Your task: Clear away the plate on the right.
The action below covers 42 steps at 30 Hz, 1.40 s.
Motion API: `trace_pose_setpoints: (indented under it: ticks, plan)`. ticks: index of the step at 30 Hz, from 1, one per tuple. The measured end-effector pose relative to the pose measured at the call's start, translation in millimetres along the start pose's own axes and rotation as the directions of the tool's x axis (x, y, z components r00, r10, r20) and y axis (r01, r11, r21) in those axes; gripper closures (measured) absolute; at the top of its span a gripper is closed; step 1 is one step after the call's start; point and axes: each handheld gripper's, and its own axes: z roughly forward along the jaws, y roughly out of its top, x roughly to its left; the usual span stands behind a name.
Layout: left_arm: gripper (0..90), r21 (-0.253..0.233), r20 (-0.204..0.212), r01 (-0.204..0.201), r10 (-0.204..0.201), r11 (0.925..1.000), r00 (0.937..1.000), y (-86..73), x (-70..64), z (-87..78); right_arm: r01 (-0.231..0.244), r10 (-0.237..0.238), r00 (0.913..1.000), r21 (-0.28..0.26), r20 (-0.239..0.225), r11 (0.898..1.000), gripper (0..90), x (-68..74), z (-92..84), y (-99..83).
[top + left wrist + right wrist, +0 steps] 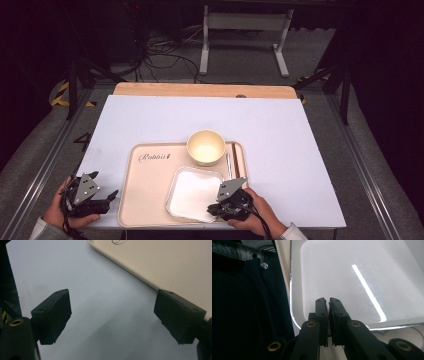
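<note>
The shallow white square plate [194,193] is parked at 5 o'clock on the beige plastic tray [145,192], handy for the right gripper [214,210], pressed together empty over its near corner. The left gripper [111,196] is kept spread above the tabletop [150,120], at the tray's 8 o'clock.

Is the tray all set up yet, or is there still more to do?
The bowl, square plate and chopsticks already sit on the tray. The right gripper is shut above the plate's near corner, seemingly holding nothing. The left gripper waits open beside the tray.
</note>
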Motion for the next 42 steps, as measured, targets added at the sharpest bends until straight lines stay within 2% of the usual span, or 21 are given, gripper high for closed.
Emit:
trace_pose_setpoints:
  ticks: [10,13,17,20,29,35,38,42]
  plan:
    - [15.2,0.0,0.001,0.0,0.0,1.0,1.0,0.1,0.1,0.1,-0.038,0.038,0.998,-0.009,0.05,0.999,86.2,-5.8,-14.5,-15.6]
    - [15.2,0.002,0.006,0.002,-0.002,1.0,1.0,-0.1,0.3,0.4,-0.051,0.052,0.9974,-0.014,0.05,0.999,85.7,-6.3,-15.6,-17.2]
    - [15.2,0.001,0.003,0.003,-0.003,1.0,1.0,-0.4,0.7,0.1,-0.035,0.036,0.9975,-0.007,0.061,0.999,84.7,-5.8,-16.4,-16.8]
    - [15.2,0.001,0.002,0.003,-0.003,1.0,1.0,-0.4,0.8,0.1,-0.049,0.05,0.9968,-0.017,0.063,0.999,83.4,-6.4,-17.2,-16.9]
    - [15.2,-0.001,0.005,0.003,-0.003,1.0,1.0,-0.7,0.8,0.0,-0.034,0.038,0.9949,-0.046,0.093,0.998,78.3,-8.8,-23.7,-16.1]
    - [15.2,-0.013,0.012,0.013,-0.013,0.9998,0.9999,-1.0,1.0,0.1,-0.027,0.035,0.988,-0.056,0.15,0.998,74.0,-11.8,-29.7,-15.2]
    - [15.2,-0.013,0.012,0.013,-0.013,0.9998,0.9998,-1.1,1.2,0.0,-0.028,0.038,0.9867,-0.066,0.158,0.997,72.8,-13.6,-32.2,-15.2]
    - [15.3,-0.009,0.013,0.011,-0.011,0.9999,0.9999,-1.1,1.6,0.6,-0.027,0.042,0.9795,-0.08,0.197,0.996,71.8,-17.6,-39.4,-15.0]
